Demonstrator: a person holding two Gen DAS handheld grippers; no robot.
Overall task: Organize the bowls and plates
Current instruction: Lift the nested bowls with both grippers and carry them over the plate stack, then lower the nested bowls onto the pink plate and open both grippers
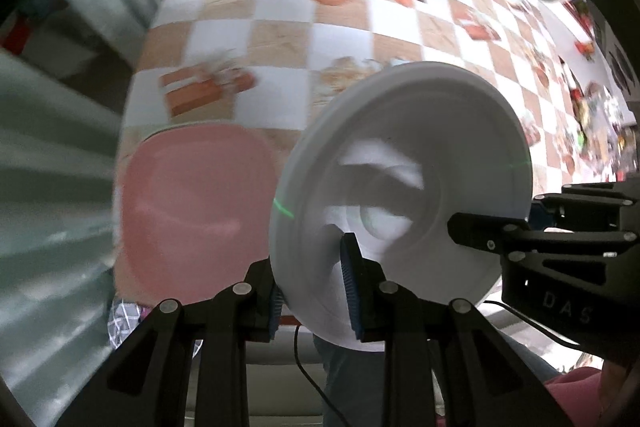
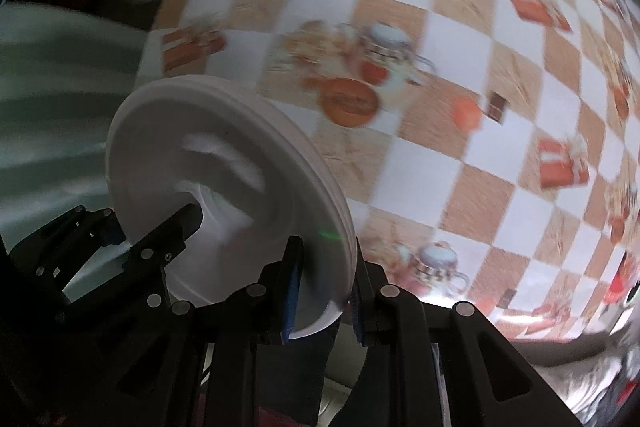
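fingers on white plates

White plates held tilted beside flat pink plate.

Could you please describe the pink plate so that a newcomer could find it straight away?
Look at the checked tablecloth and follow it to its near left edge. The pink plate lies flat there, just left of the white plates held up by both tongs; it is the only coloured dish.
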